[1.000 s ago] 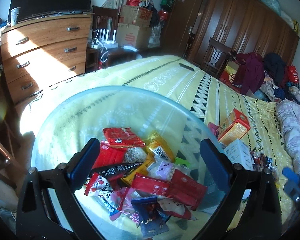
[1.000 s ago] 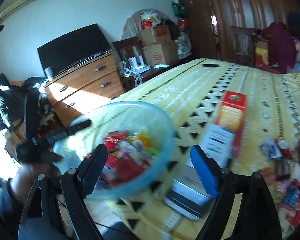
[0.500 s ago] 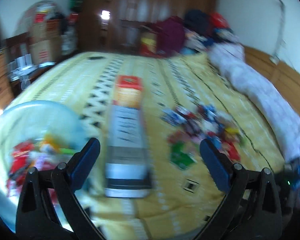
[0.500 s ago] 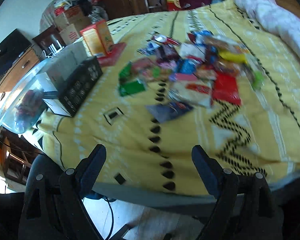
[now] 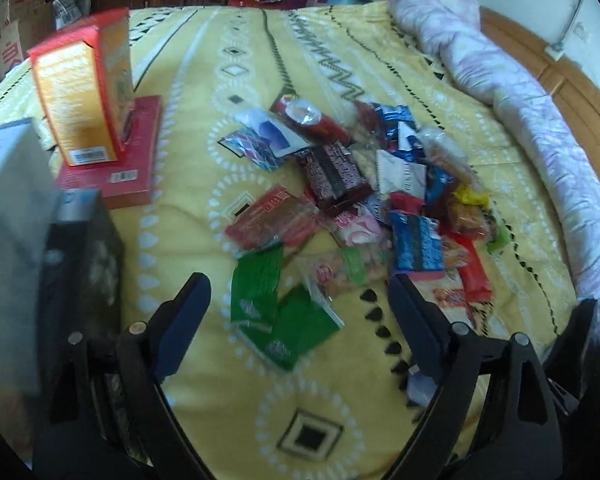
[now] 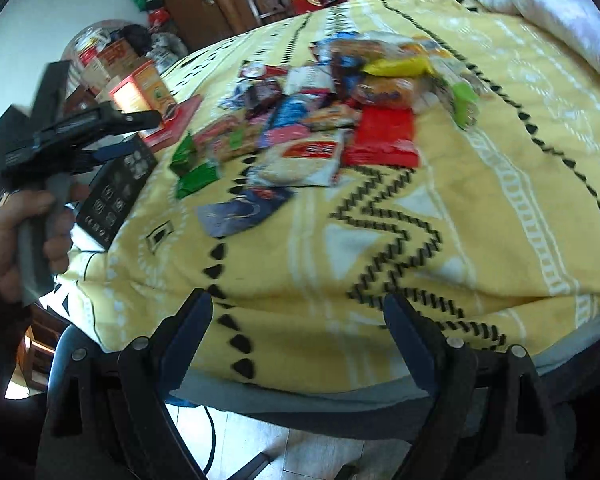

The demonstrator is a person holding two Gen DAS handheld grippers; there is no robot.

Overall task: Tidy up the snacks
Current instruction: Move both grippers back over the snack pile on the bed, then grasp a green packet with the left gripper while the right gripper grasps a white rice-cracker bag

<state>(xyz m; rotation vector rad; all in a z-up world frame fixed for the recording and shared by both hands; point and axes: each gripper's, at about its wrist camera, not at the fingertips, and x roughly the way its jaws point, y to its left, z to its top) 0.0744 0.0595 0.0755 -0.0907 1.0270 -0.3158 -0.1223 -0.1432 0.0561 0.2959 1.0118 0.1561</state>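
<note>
A heap of snack packets (image 5: 364, 204) lies on the yellow patterned bedspread (image 5: 220, 380); it also shows in the right wrist view (image 6: 320, 120). Two green packets (image 5: 276, 316) lie nearest my left gripper (image 5: 300, 320), which is open and empty just above them. My right gripper (image 6: 296, 344) is open and empty over the bed's front edge, short of the heap. A dark blue packet (image 6: 240, 210) lies alone nearest to it. The left gripper, held in a hand, shows at the left of the right wrist view (image 6: 112, 140).
An orange box (image 5: 84, 84) stands on a flat red box (image 5: 128, 152) at the left. A black box (image 5: 76, 280) and a white box (image 5: 8, 184) lie beside them. A rolled pale quilt (image 5: 540, 128) runs along the right. Bare floor (image 6: 228, 432) lies below the bed edge.
Both grippers have swung away from the clear bowl of snacks toward the heap on the bed. The left gripper has come down close over the green packets. The bowl is out of view.
</note>
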